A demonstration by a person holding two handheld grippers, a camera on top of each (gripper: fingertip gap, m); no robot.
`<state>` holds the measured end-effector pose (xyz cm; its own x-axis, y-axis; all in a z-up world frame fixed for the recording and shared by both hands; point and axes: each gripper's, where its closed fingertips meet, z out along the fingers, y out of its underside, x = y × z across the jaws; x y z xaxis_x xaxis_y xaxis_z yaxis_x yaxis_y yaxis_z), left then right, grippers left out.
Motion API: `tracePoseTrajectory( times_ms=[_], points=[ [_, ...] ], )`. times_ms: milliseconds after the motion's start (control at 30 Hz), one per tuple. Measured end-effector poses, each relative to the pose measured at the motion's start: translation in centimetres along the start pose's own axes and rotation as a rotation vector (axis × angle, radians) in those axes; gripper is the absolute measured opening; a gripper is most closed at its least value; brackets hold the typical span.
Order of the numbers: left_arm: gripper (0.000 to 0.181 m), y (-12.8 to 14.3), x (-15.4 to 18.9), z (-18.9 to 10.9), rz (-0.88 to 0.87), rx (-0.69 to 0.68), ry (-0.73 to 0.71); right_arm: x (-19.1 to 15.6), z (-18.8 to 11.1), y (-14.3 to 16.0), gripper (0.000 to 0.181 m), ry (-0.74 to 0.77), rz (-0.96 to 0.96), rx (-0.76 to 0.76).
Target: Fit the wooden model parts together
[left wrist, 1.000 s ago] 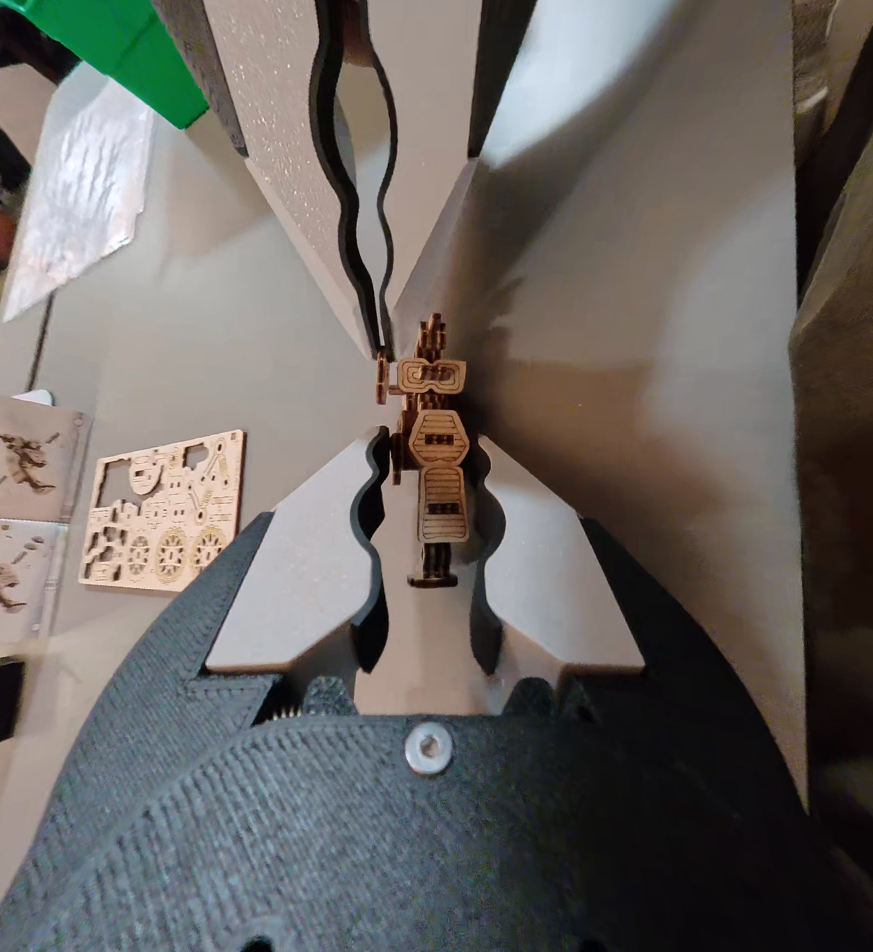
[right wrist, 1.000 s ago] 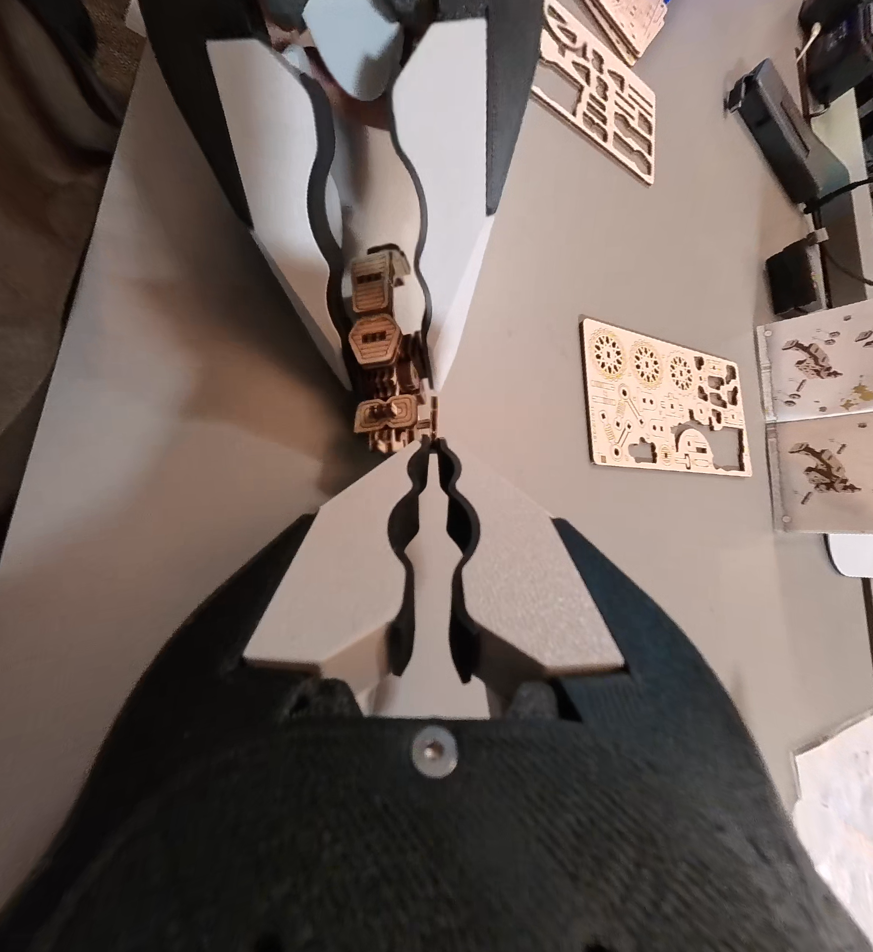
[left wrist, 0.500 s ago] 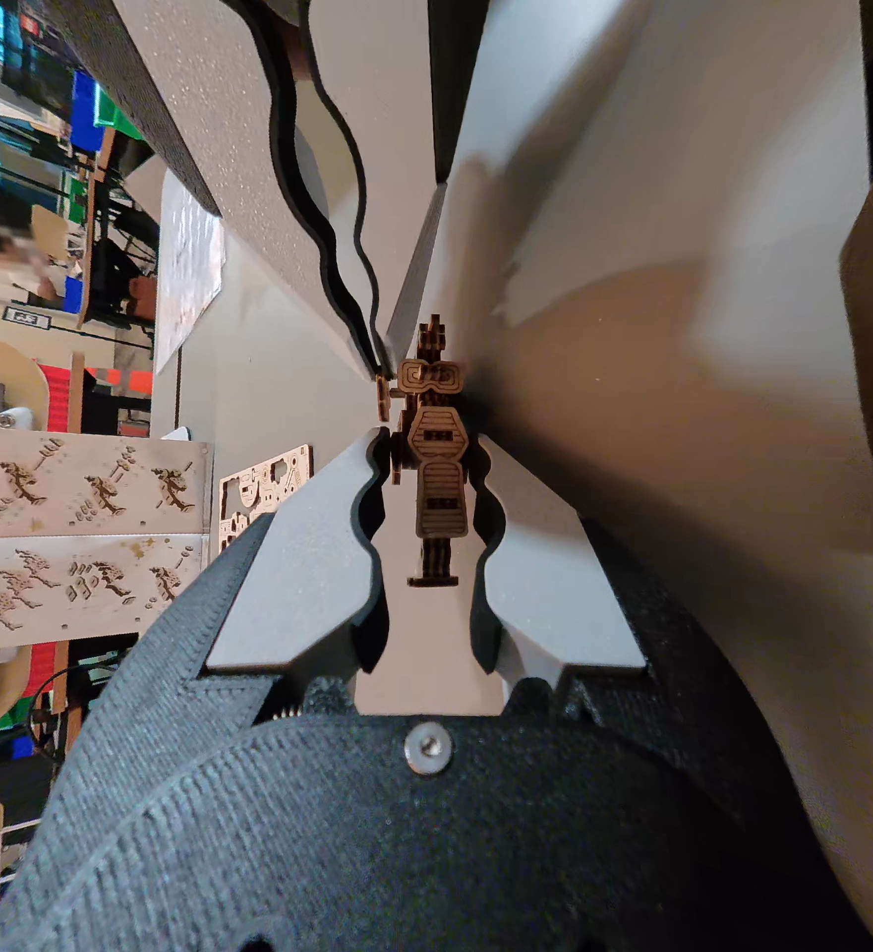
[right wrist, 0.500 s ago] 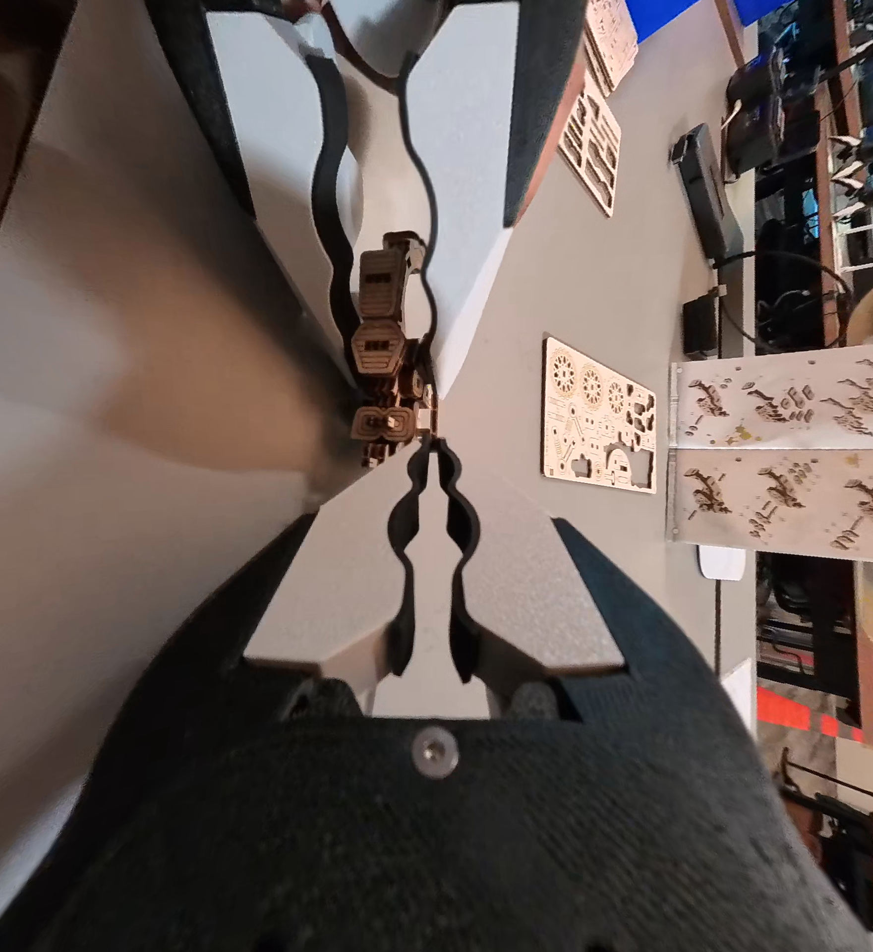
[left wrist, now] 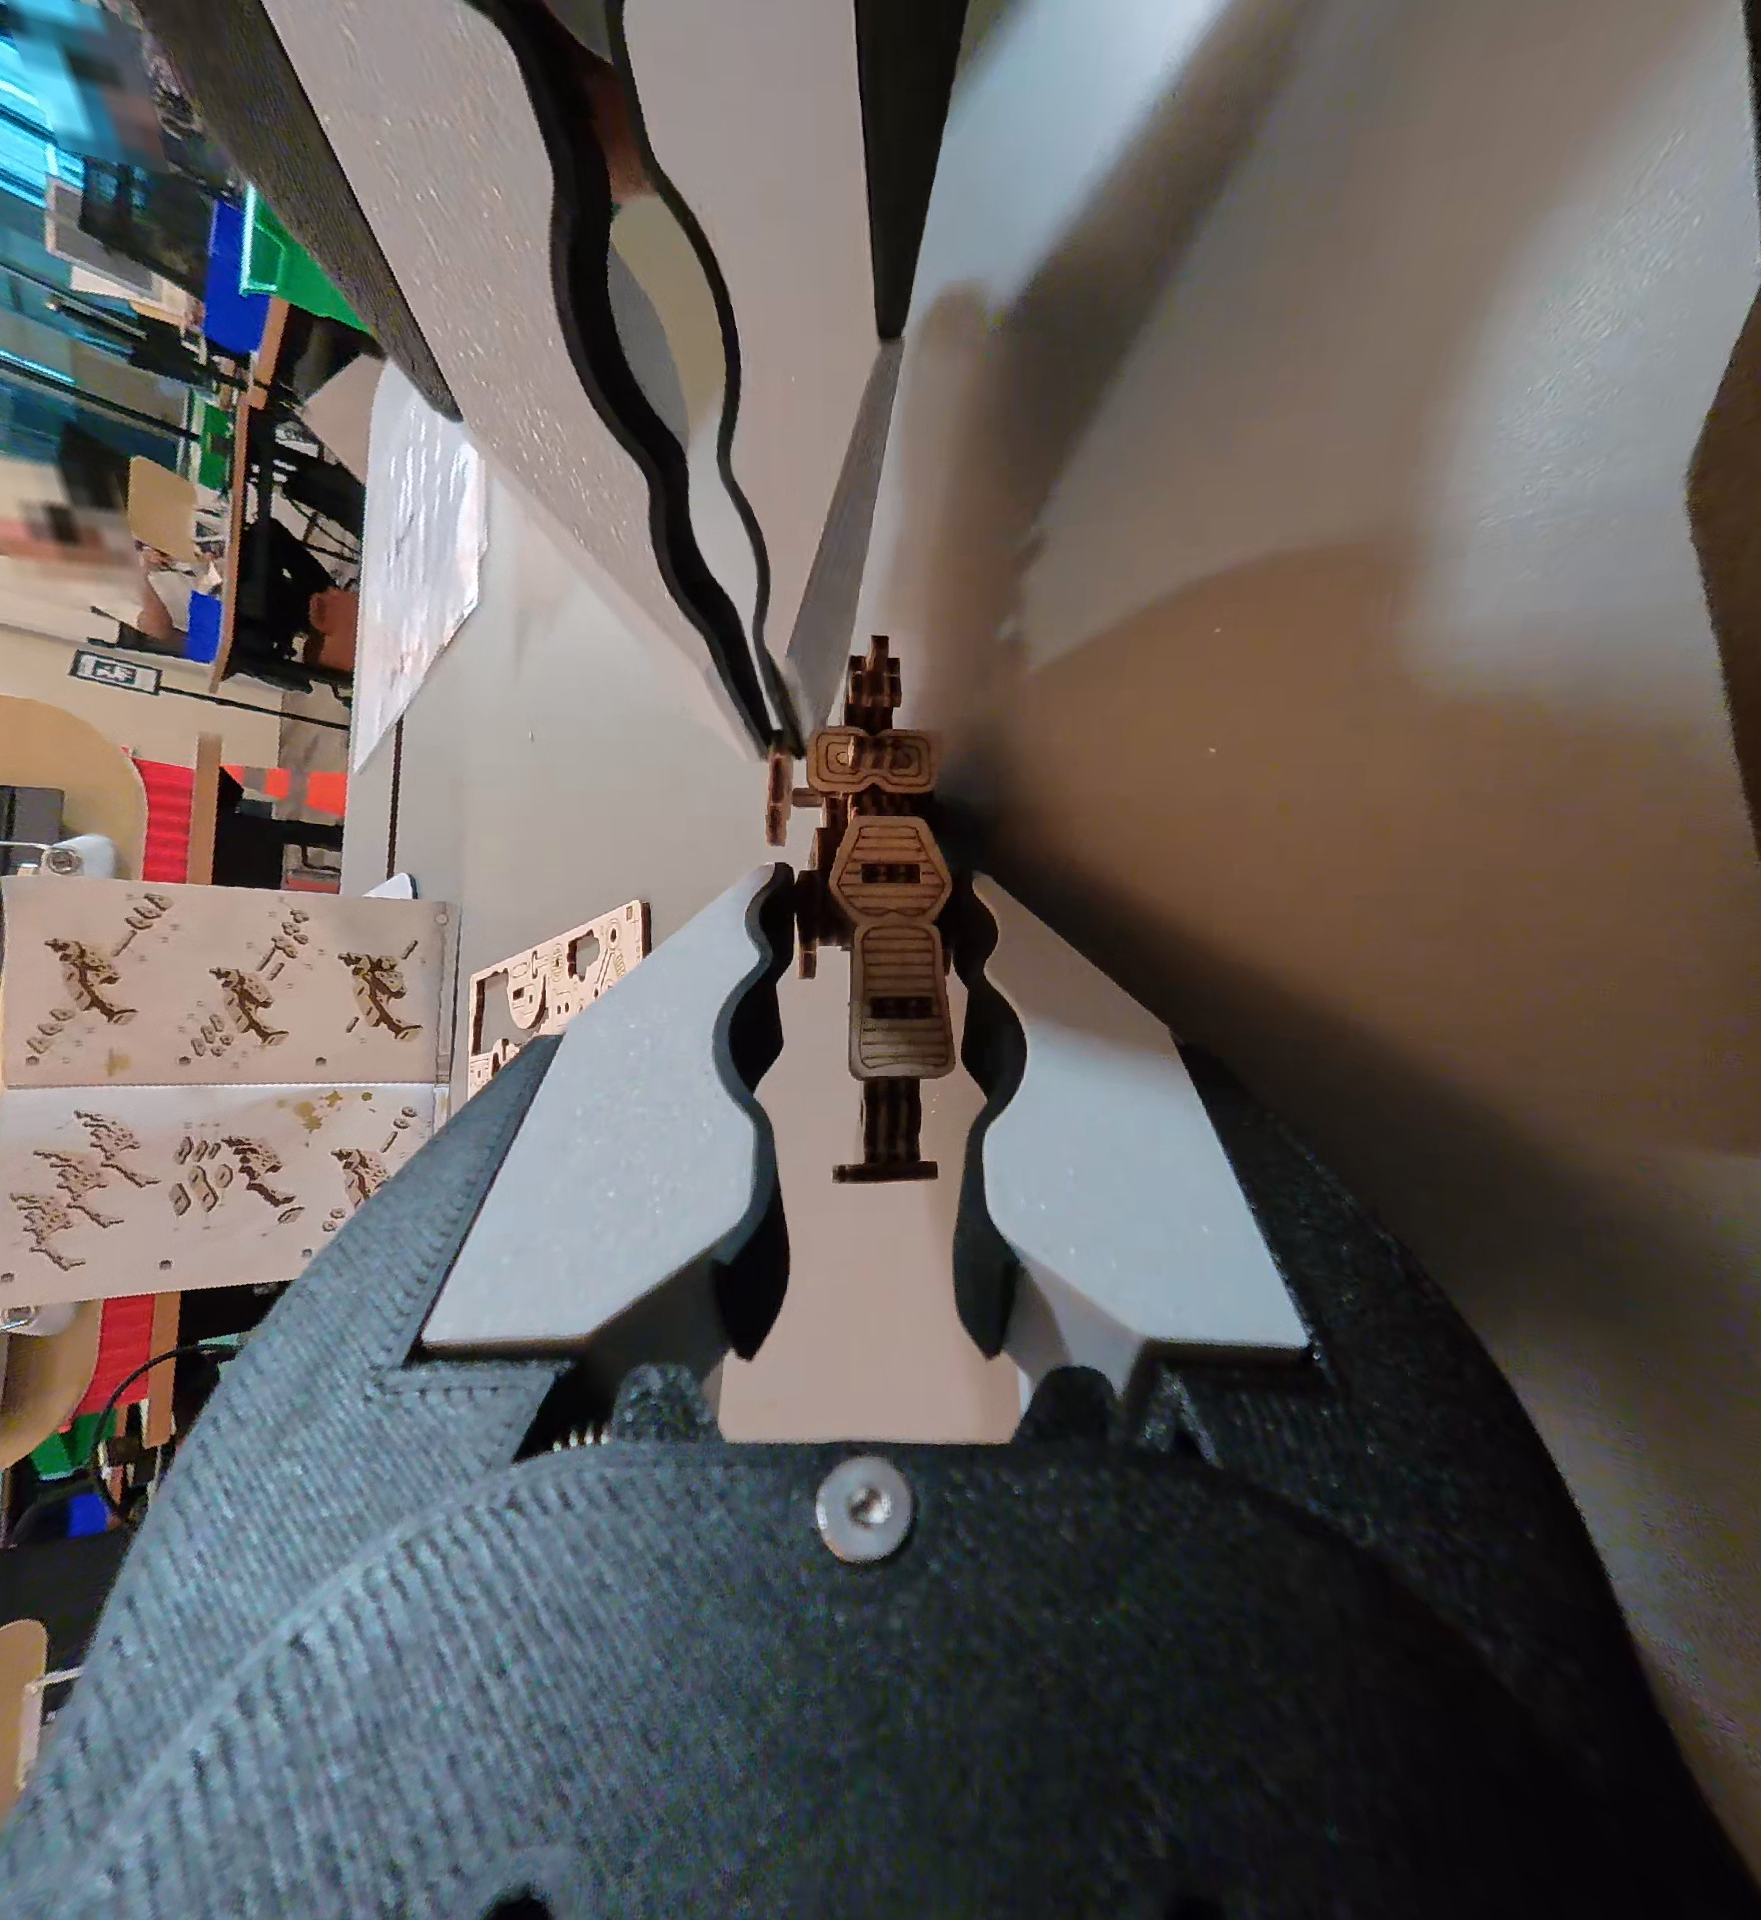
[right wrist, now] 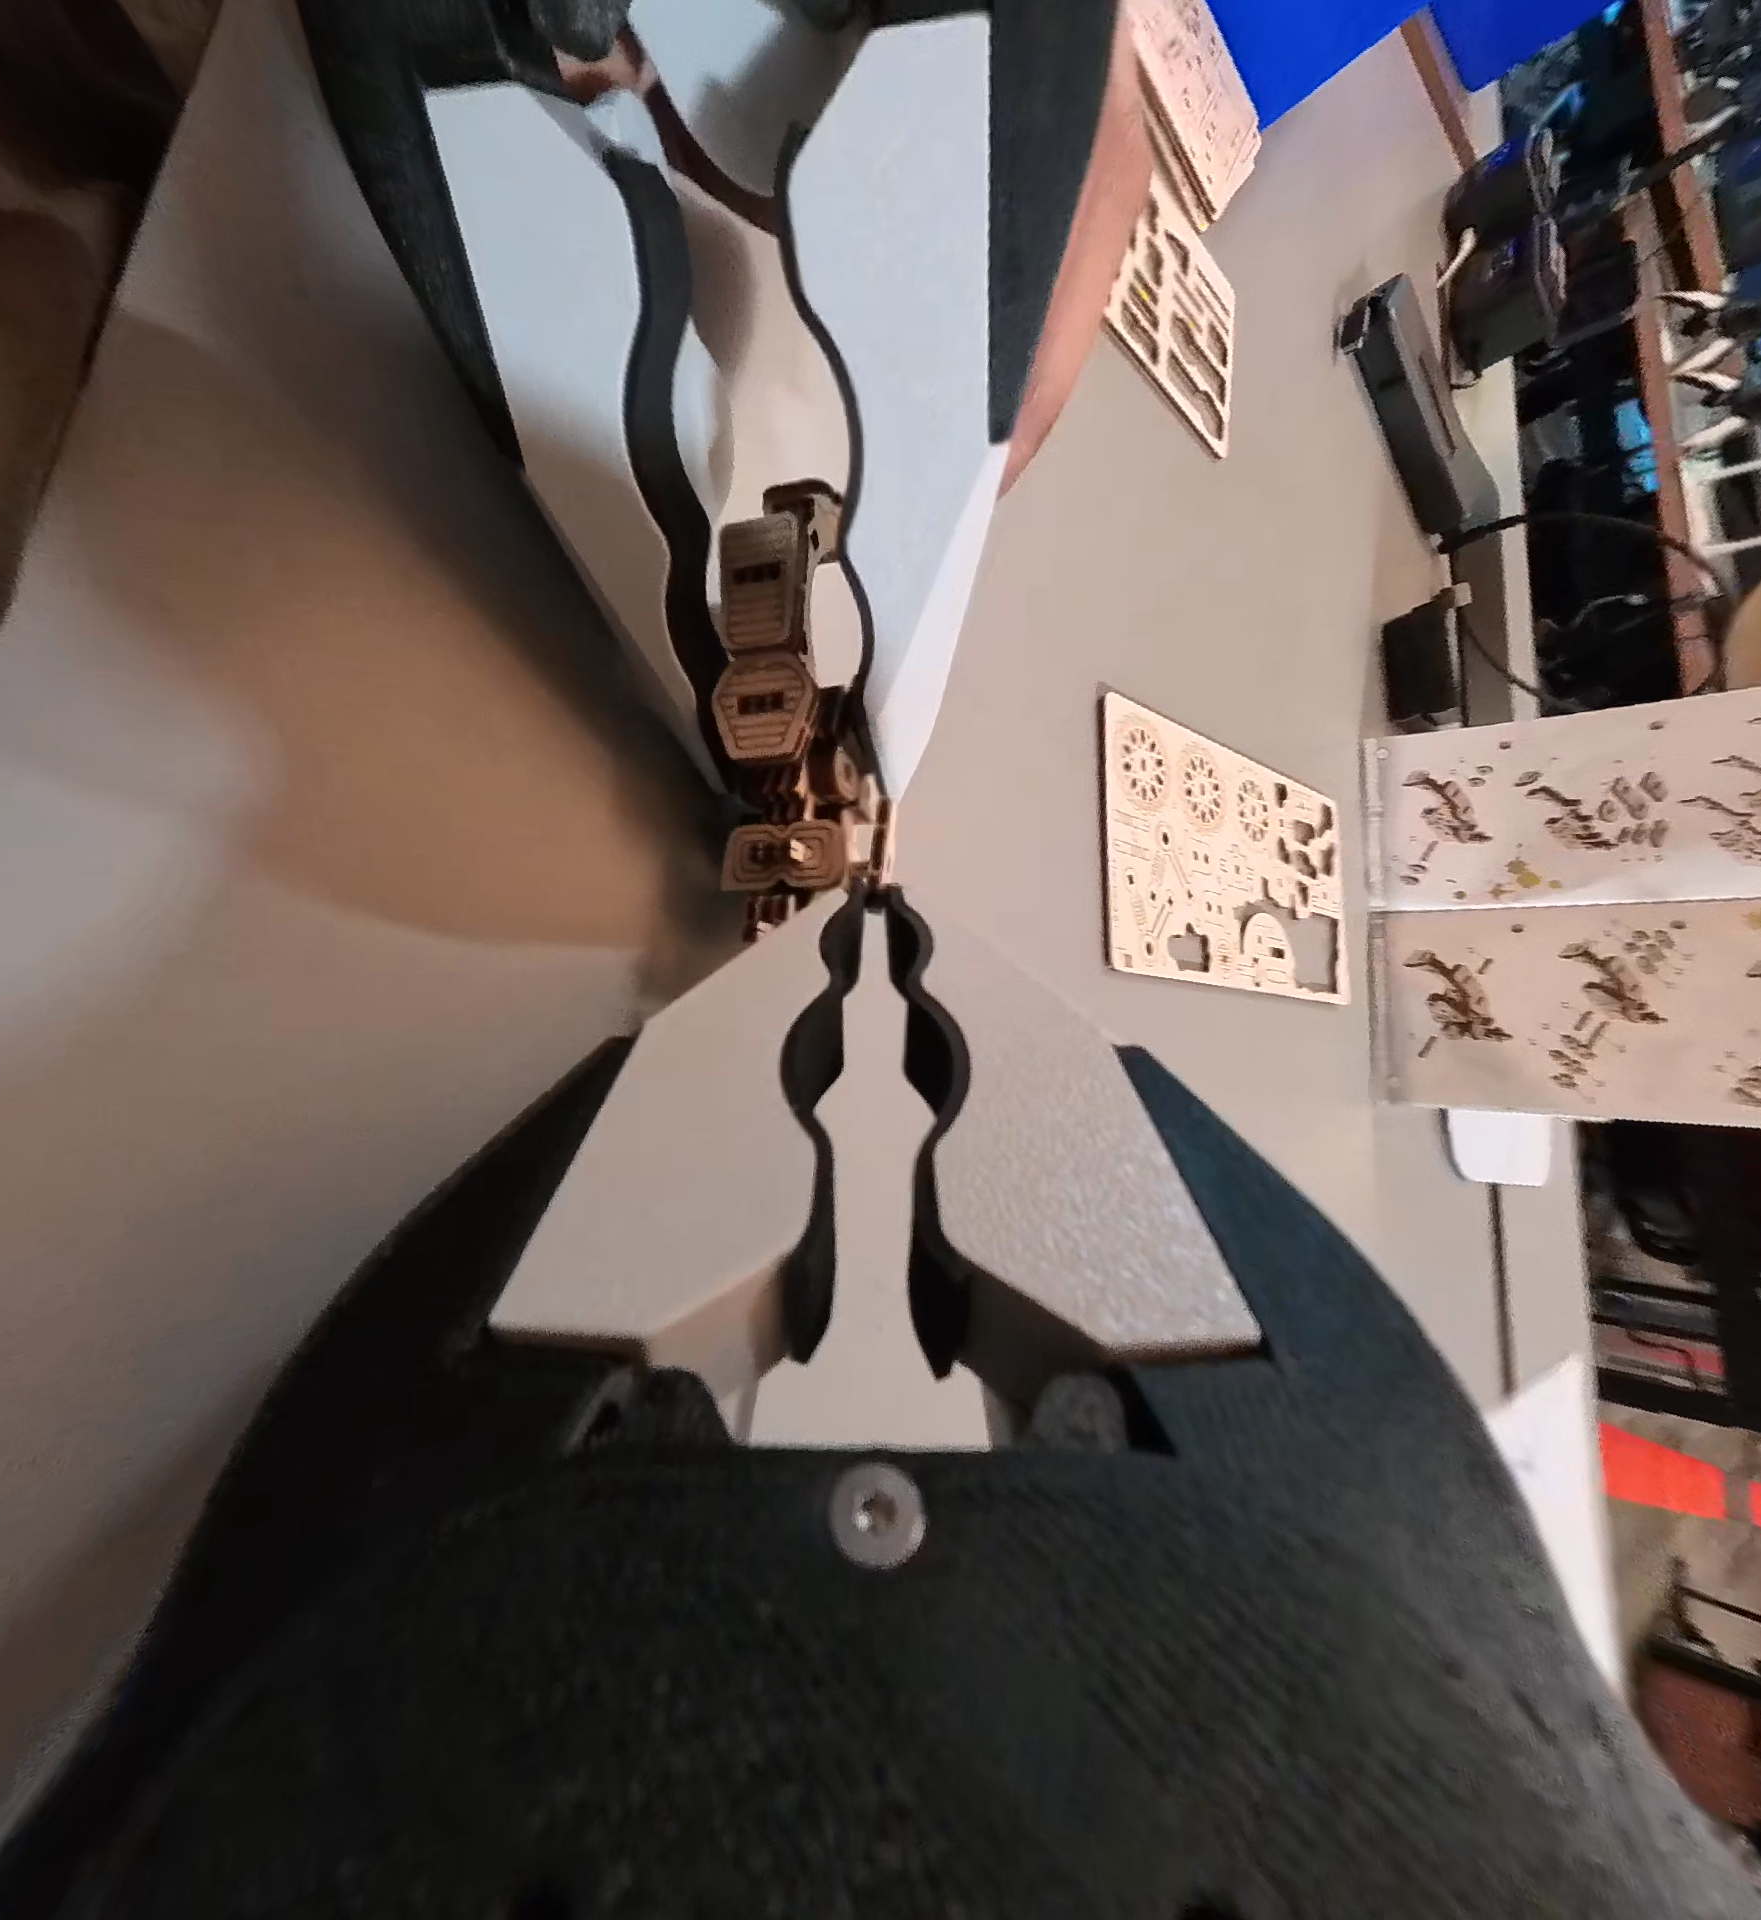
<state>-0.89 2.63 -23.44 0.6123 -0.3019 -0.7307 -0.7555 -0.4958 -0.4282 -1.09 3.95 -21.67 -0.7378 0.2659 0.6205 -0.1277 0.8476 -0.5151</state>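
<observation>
1. Left tongs (left wrist: 871, 935) rolled sideways, counter (left wrist: 1375, 935) running vertical on the right of its view – fingers part-open, clamped across the partly built wooden model (left wrist: 886, 935), pads touching both flanks near the tips.
2. Model held clear of the counter, lengthwise along the left tongs; slatted panels facing the camera, narrow stem with a crossbar pointing back toward the tongs body.
3. Right tongs (right wrist: 874, 904) pointing the opposite way, tip to tip with the left – fingers nearly closed, pinching a small flat wooden piece (right wrist: 876, 831) at the very tips.
4. Small piece sitting against a short peg on the side of the model's far end (right wrist: 782, 857); seated or just touching – cannot tell.
5. Same meeting point from the left view: right tongs (left wrist: 777, 727) coming in from above, piece (left wrist: 777, 795) just beside the model's goggle-shaped panel.
6. Flat on the counter, well apart: punched wooden parts sheet (right wrist: 1224, 847) with wheel cut-outs, second sheet (right wrist: 1172, 322) farther back, instruction pages (right wrist: 1603, 904) beside the first.
7. No containers close by; blue bins in the background blurred.
</observation>
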Motion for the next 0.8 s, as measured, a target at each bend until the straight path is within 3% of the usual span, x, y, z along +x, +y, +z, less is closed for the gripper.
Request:
tracePoseTrajectory(
  times_ms=[200, 433, 800],
  points=[
    [0.030, 0.3, -0.3, 0.0, 0.083, 0.015, -0.055, 0.3, -0.6, -0.1, 0.000, -0.047, 0.138, 0.064],
    [0.029, 1.1, -0.7, -0.1, 0.100, -0.007, -0.074, 2.2, -1.3, 2.0, 0.000, -0.009, 0.259, 0.071],
    [0.030, 0.0, -0.3, 0.3, 0.209, 0.075, -0.080, 0.7, -0.7, 0.1, 0.012, -0.359, 0.741, 0.259]
  ],
)
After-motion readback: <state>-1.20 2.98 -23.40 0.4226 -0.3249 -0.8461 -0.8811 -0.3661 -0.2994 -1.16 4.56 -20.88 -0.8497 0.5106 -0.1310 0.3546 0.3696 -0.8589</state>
